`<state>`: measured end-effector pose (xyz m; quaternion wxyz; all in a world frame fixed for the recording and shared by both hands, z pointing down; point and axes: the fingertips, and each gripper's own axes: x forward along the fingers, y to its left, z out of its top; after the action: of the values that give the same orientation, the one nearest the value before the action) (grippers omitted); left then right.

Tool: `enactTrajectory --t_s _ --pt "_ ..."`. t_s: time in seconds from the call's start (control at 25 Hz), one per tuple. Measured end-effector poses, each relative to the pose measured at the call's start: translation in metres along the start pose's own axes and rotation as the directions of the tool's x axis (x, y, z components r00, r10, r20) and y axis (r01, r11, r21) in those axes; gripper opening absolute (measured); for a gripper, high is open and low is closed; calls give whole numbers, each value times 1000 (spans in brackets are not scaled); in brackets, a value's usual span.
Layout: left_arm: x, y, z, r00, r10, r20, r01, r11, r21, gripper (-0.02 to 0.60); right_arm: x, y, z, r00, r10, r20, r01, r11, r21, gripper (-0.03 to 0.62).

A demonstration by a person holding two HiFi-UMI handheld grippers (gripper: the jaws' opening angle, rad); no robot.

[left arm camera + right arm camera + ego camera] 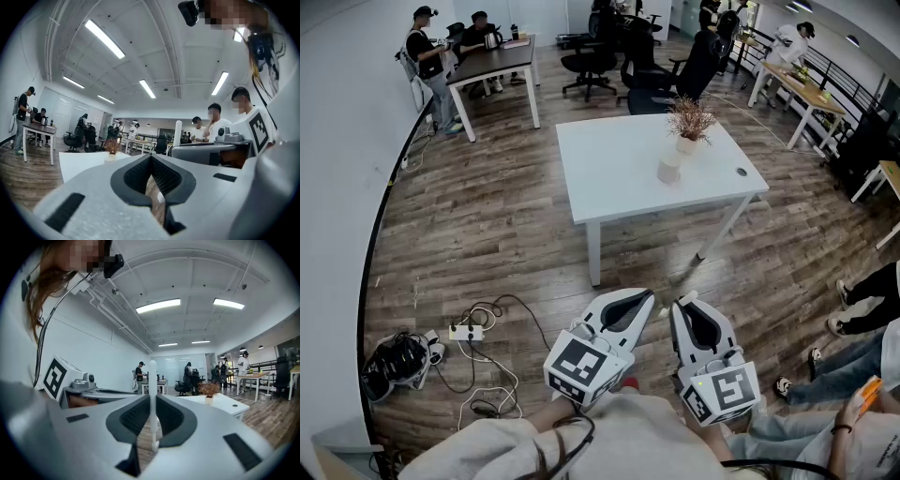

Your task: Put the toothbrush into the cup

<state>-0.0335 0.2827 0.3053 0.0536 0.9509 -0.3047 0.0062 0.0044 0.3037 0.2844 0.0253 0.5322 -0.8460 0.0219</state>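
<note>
A white toothbrush (pixel 152 380) stands upright between the jaws of my right gripper (pixel 153 400), which is shut on it. In the head view that gripper (pixel 685 304) is low at centre right, beside my left gripper (pixel 643 300). From the left gripper view the toothbrush (pixel 177 131) shows as a white stick above the right gripper. My left gripper (pixel 151 161) has its jaws together with nothing between them. The pale cup (pixel 669 170) stands on the white table (pixel 609 178), next to a dried plant in a white pot (pixel 688 129). Both grippers are well short of the table.
A power strip with tangled cables (pixel 467 331) and a black bag (pixel 394 361) lie on the wooden floor at left. People's legs (pixel 862 333) are at the right. Office chairs (pixel 675 80) stand behind the table, and people work at a dark desk (pixel 492 61) far left.
</note>
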Motion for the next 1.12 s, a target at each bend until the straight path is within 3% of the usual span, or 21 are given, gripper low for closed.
enactTrajectory --t_s 1.12 --pt "-9 34 -5 999 -46 -11 45 998 -40 3 28 12 -3 999 -52 -14 52 997 65 51"
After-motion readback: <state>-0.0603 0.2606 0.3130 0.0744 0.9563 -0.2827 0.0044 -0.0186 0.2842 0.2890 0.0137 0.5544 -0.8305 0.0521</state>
